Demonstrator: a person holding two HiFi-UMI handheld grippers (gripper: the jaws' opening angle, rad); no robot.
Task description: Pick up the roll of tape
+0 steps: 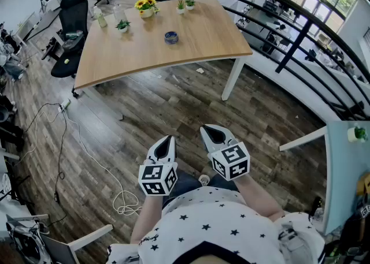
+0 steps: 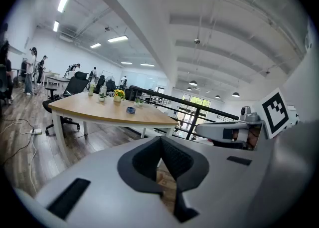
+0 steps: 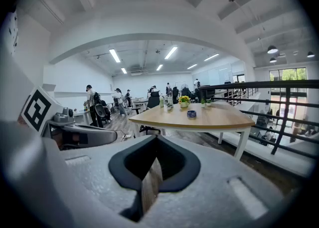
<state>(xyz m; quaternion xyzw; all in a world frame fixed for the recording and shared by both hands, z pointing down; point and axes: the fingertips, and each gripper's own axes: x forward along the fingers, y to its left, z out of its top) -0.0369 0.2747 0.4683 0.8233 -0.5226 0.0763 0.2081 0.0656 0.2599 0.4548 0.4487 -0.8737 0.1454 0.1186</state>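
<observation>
Across the wood floor [image 1: 173, 112], well ahead of both grippers, stands 1 big wooden table [image 1: 196, 46] w/ white legs. 1 black railing [image 1: 300, 32] curves past its right side. 2 black office chairs [image 1: 72, 17] sit off its left end. 1 white cable [image 1: 98, 164] snakes over the boards at left and ends in a coil.

Close to the person's body are 2 grippers, side by side and apart, each w/ 1 marker cube [image 1: 157, 179] at its rear. The left gripper [image 1: 168, 140] has its jaws pressed together w/ nothing between them. The right gripper [image 1: 207, 131] is the same: tips meet, only floor shows through the slit behind. Neither touches anything.

On the tabletop: 2 bottles [image 1: 101, 17] near the left edge, 1 pot of yellow flowers [image 1: 145, 6] at the far side, and 3 small green plants [image 1: 122, 25], 1 by the bottles and 2 together right of the flowers. 1 blue roll of tape [image 1: 171, 37] lies flat near the table's middle, apart from the rest and well away from both grippers.

Head view alone gives the full tabletop layout, the cable and the person's star-print shirt. Gripper views alone give the ceiling w/ its strip lights and people standing far back in the office. Each also catches the other gripper's cube at its edge. Both show the tape as a small blue spot on the table, edge-on.
</observation>
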